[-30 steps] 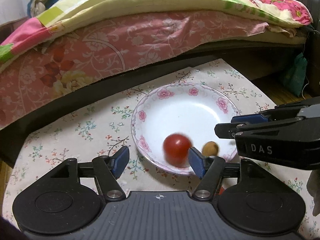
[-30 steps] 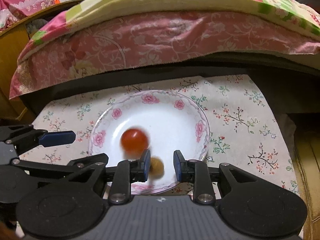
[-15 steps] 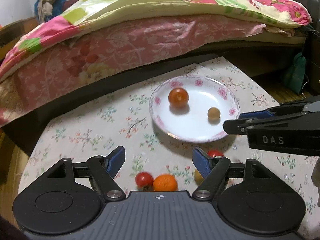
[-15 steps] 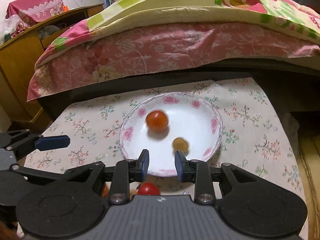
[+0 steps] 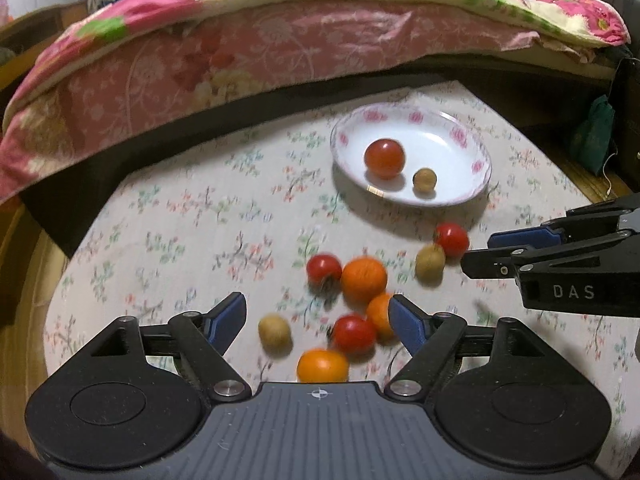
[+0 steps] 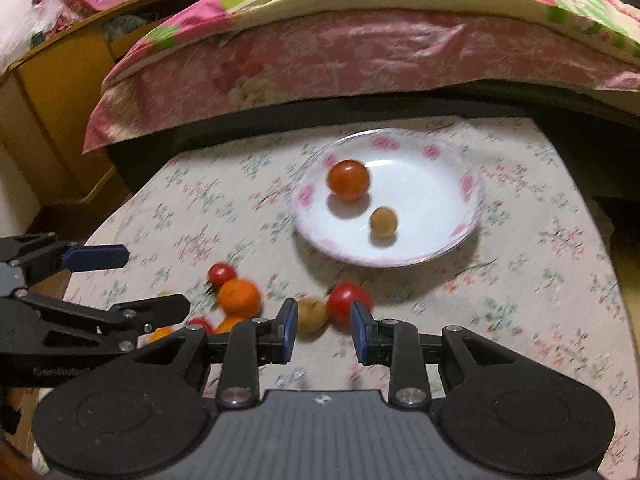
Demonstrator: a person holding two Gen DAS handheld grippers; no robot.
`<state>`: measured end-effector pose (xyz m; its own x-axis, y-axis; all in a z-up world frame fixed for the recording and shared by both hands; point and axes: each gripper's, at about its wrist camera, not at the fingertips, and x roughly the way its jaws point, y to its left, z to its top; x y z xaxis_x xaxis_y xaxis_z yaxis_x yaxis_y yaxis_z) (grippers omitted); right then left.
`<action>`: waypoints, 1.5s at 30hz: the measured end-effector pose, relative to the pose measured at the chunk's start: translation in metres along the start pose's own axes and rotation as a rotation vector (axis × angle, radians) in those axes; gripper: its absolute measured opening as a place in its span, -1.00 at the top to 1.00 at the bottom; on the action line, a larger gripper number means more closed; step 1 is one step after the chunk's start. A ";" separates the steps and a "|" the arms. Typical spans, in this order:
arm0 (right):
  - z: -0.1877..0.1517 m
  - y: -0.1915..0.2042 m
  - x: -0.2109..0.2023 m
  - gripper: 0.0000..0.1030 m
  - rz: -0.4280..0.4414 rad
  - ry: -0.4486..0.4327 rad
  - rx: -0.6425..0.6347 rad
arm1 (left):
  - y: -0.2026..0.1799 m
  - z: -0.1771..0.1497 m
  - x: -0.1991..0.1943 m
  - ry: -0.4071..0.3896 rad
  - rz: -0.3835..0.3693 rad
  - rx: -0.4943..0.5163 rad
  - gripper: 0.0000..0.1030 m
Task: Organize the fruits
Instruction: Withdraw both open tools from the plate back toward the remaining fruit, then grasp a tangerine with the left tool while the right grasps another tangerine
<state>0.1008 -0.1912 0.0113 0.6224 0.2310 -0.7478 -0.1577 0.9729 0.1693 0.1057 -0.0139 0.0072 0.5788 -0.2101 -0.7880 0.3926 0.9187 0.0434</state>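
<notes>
A: Left gripper (image 5: pixel 318 318), right gripper (image 6: pixel 324 330)?
B: Both spread apart, empty.
A: White floral-rimmed ceramic plate (image 5: pixel 472 152)?
B: Holds one red tomato (image 5: pixel 384 158), one small tan fruit (image 5: pixel 424 180). Other loose fruits lie on the floral tablecloth (image 5: pixel 180 220).

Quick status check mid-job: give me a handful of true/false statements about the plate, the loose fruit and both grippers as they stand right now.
1. The plate holds two fruits. True: a red tomato and a small brown fruit.
2. The left gripper is clamped on an orange. False: its jaws are wide open and hold nothing.
3. Several fruits lie loose on the tablecloth. True: red, orange and brown ones are grouped in front of the plate.
4. The right gripper grips a tomato. False: it is open and empty, with a brown fruit and a red tomato on the cloth just beyond its tips.
5. The plate is plain white. False: pink flowers ring its rim.
</notes>
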 end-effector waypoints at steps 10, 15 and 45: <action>-0.012 0.026 0.013 0.43 0.072 0.066 -0.074 | 0.002 -0.022 0.004 0.053 -0.028 0.042 -0.64; -0.015 0.035 0.024 0.42 0.107 0.107 -0.111 | 0.003 -0.028 0.009 0.083 -0.041 0.050 -0.64; -0.012 0.053 0.066 0.39 0.179 0.138 -0.245 | 0.006 -0.030 0.035 0.138 -0.083 0.056 -0.33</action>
<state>0.1243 -0.1246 -0.0368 0.4613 0.3776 -0.8029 -0.4455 0.8811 0.1585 0.1064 -0.0058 -0.0383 0.4407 -0.2327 -0.8670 0.4764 0.8792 0.0062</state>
